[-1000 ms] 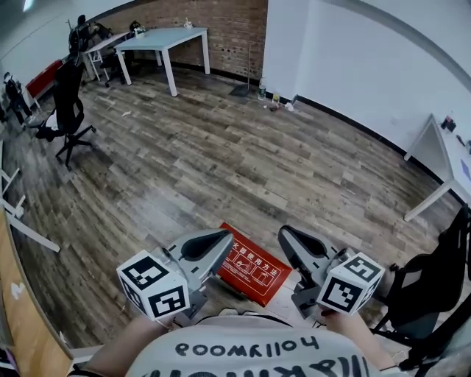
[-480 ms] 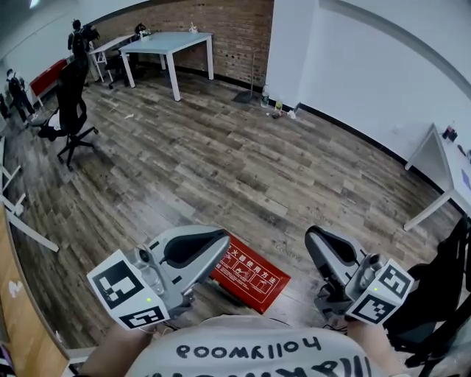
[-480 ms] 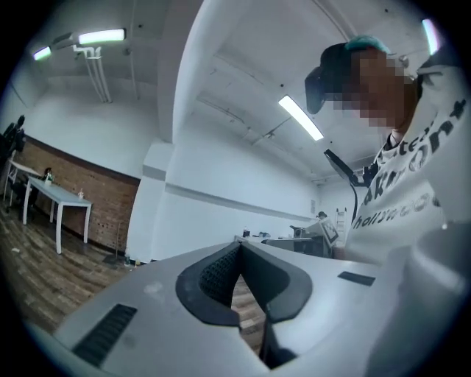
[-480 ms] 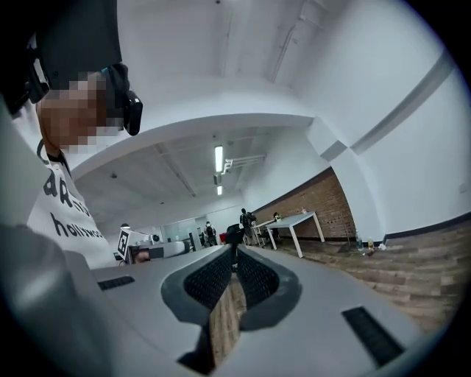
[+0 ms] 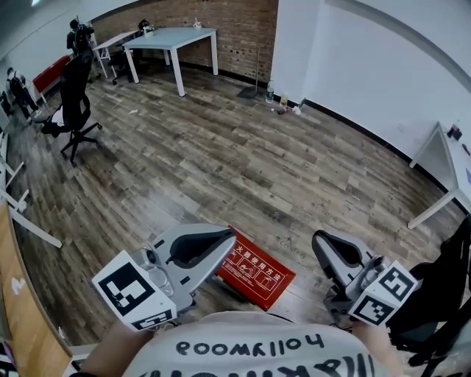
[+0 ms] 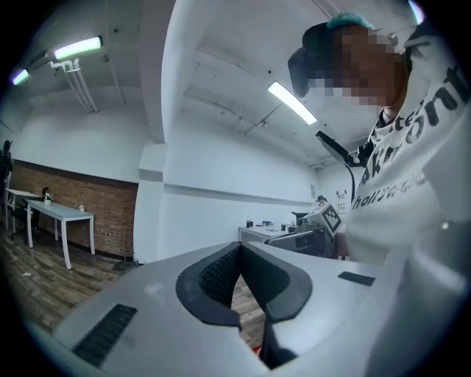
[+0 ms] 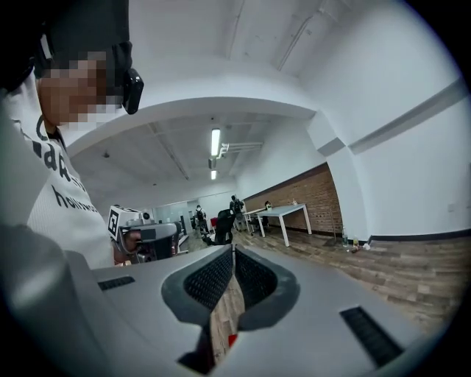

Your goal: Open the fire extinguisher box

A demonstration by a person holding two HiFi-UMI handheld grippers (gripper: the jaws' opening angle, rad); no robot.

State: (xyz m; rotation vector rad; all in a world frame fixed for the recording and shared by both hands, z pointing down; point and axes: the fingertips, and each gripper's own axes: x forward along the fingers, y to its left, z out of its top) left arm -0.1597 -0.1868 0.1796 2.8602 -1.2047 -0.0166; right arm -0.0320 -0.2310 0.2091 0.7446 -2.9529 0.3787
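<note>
On the wooden floor (image 5: 221,162), at the person's feet: one red fire extinguisher box (image 5: 256,269), lying flat, printed face up, lid closed.

- Left gripper (image 5: 231,237): jaws pressed together, nothing between them. Its tip overlapped the box's left corner in the head view.
- Right gripper (image 5: 319,240): jaws drawn to a hairline slit, empty, held well right of the box.
- Person's white lettered shirt (image 5: 250,352): covered the frame's lower edge, just beside the box's near side.

Surroundings, all well apart from the box:
- pale blue table (image 5: 173,37) against the brick wall (image 5: 221,18)
- black office chair (image 5: 73,92), far left
- bottles (image 5: 283,101) at the white wall's foot
- white table (image 5: 445,173), right
- second black chair (image 5: 441,294), beside the right gripper

Bare floor lay open beyond the box.
</note>
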